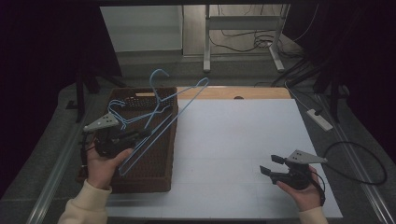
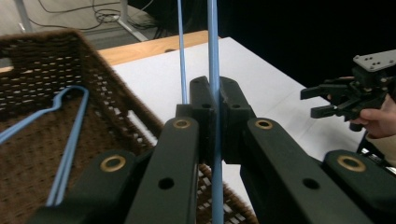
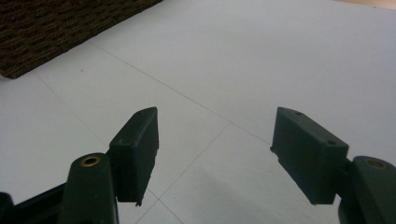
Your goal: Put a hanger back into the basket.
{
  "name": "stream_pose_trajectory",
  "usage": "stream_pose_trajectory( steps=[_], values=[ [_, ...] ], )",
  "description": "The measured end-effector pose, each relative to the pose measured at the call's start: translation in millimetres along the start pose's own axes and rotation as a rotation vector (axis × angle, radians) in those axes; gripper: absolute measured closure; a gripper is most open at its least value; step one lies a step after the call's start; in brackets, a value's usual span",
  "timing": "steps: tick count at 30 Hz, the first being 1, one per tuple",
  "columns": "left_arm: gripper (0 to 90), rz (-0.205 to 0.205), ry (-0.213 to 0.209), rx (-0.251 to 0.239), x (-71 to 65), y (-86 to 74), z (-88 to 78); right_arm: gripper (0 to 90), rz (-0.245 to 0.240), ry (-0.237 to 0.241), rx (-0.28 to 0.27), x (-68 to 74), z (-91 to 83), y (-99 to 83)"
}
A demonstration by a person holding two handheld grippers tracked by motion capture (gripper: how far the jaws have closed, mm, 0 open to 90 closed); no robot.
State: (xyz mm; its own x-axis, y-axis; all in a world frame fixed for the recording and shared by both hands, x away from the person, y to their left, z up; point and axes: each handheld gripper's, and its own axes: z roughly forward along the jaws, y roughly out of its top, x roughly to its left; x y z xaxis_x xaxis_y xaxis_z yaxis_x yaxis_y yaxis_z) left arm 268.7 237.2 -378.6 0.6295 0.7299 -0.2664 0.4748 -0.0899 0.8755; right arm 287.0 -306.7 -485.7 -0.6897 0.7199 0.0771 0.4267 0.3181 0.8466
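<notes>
My left gripper [image 1: 144, 133] is shut on the wire of a blue hanger [image 1: 177, 112], held tilted above a brown wicker basket [image 1: 154, 179] at the table's left. The left gripper view has that wire [image 2: 214, 56] pinched between the closed black pads of the left gripper [image 2: 215, 100]. A second blue hanger [image 2: 70, 140] lies inside the basket [image 2: 46, 60]. Over the white table [image 1: 233, 140] at the right, my right gripper [image 1: 270, 164] is open with nothing between its jaws. The right gripper view shows the same wide, empty gap of that gripper [image 3: 215, 140].
A wooden strip [image 1: 233, 92] runs along the table's far edge. A white power strip [image 1: 320, 119] and a black cable loop [image 1: 369, 163] lie on the floor to the right. A metal table frame [image 1: 243, 42] stands behind. The basket's corner [image 3: 46, 32] sits beyond the right gripper.
</notes>
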Motion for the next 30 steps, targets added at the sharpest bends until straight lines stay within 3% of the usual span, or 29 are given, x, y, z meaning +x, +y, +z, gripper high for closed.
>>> stream_pose_trajectory(
  steps=[15, 30],
  values=[
    [85.9, -0.054, 0.113, 0.057, 53.2, -17.2, -27.9, 32.6, -0.005, 0.001, 0.013, 0.5, 2.2, -0.4],
    [85.9, -0.089, 0.141, 0.140, 78.0, -30.4, -23.6, 32.6, -0.007, 0.001, 0.022, 1.2, 3.5, -0.8]
  ],
)
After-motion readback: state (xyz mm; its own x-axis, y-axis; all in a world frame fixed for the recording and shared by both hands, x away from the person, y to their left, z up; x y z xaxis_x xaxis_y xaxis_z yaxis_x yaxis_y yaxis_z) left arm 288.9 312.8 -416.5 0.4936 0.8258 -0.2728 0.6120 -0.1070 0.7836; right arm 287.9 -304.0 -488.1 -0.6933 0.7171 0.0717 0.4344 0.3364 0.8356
